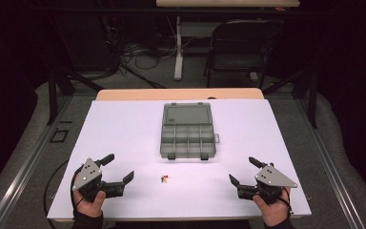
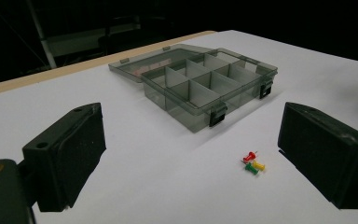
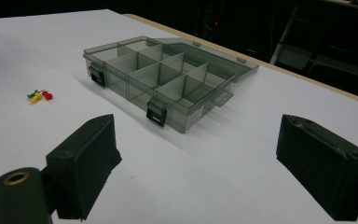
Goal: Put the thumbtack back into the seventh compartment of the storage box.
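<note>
Three small plastic pushpins [image 1: 164, 179], red, yellow and green, lie on the white table sheet [image 1: 124, 124] just in front of the open smoky-grey compartment box [image 1: 188, 139]. Left gripper [image 1: 119, 168] and right gripper [image 1: 240, 171] hover released, flanking them; dark room behind.

You see three pushpins [image 2: 253, 163], red, yellow and green, lying clustered and touching on the white bench [image 2: 135, 177], ahead of your left jaws and nearer the right-hand one. From your right jaws, they lie far off beyond the left-hand one.
</note>
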The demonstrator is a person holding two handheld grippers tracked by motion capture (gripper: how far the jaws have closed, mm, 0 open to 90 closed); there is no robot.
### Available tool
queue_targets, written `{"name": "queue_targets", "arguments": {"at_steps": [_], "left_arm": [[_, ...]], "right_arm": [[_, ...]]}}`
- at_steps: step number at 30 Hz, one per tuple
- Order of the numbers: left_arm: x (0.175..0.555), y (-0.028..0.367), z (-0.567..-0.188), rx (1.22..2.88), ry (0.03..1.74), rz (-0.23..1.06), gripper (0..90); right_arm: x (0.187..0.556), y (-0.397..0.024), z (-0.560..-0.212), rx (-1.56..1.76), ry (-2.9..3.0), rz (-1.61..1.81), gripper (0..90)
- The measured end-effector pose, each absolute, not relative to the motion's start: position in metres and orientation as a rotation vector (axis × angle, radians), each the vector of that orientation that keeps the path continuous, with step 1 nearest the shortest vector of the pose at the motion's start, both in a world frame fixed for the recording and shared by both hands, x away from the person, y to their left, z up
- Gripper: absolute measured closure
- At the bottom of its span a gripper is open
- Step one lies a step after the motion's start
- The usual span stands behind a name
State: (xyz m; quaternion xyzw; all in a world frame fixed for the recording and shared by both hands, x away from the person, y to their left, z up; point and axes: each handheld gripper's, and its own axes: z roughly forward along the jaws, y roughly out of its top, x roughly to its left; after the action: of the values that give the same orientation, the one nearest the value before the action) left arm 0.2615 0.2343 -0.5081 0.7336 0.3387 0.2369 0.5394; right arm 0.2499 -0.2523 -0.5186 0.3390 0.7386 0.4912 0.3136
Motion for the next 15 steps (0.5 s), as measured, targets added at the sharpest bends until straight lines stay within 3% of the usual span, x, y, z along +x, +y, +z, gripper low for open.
{"name": "queue_targets", "arguments": {"at_steps": [15], "left_arm": [[0.2692, 0.2295, -0.5065, 1.766, 0.876, 0.502, 5.0]], "right_arm": [[0.2539, -0.2539, -0.5215, 0.921, 1.955, 1.297, 12.3]]}}
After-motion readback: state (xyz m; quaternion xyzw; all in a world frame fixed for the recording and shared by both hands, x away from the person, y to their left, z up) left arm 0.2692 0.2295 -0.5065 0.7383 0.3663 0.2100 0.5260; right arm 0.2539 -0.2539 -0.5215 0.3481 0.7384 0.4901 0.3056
